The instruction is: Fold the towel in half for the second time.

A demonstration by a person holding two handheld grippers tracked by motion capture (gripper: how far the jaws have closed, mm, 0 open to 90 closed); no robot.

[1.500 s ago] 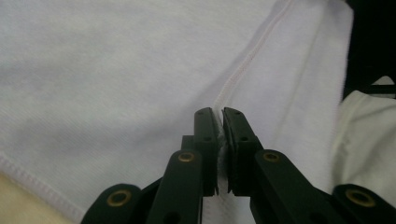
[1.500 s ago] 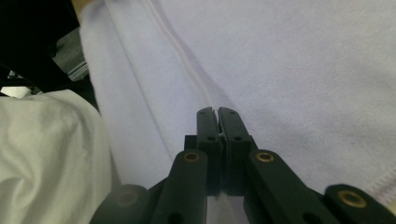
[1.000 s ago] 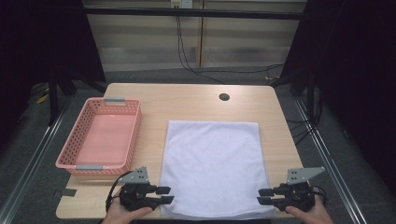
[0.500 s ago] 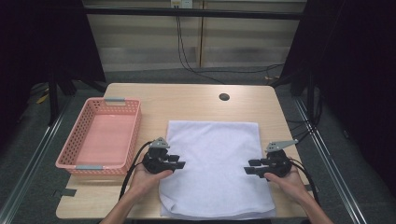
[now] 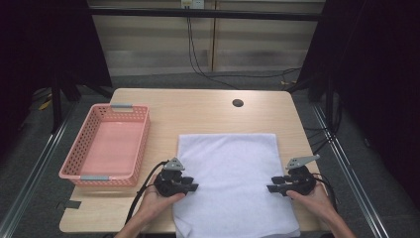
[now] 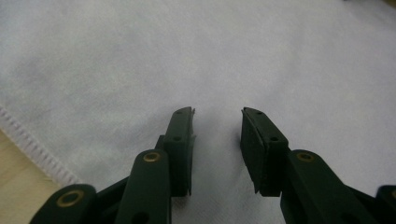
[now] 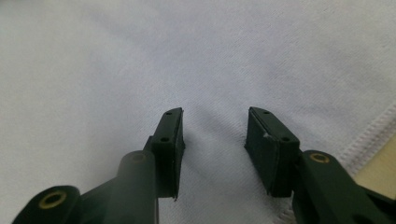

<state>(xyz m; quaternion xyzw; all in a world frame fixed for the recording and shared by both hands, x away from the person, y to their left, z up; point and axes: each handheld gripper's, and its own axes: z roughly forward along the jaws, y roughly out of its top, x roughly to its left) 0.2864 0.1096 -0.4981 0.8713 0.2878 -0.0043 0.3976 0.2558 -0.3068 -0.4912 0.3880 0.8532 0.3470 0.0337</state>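
A white towel point(image 5: 233, 183) lies flat on the wooden table point(image 5: 198, 111), its near edge hanging over the front. My left gripper point(image 5: 194, 187) rests low over the towel's left edge and points right, jaws apart. In the left gripper view the left gripper point(image 6: 217, 116) hovers over the towel point(image 6: 233, 56) just inside its stitched hem; its jaws have just been closing, with no cloth between the pads. My right gripper point(image 5: 270, 188) sits at the towel's right edge and points left. Its jaws point(image 7: 215, 114) have just been opening, with bare towel point(image 7: 140, 60) beneath the gap.
A pink plastic basket point(image 5: 141, 144) with nothing in it stands at the table's left. A dark round cable hole point(image 5: 237, 103) sits near the far edge. Black cables trail from both grippers toward the front.
Both hands have moved forward from the table's near corners and inward onto the towel's side edges. The left jaws look narrower than half a second ago.
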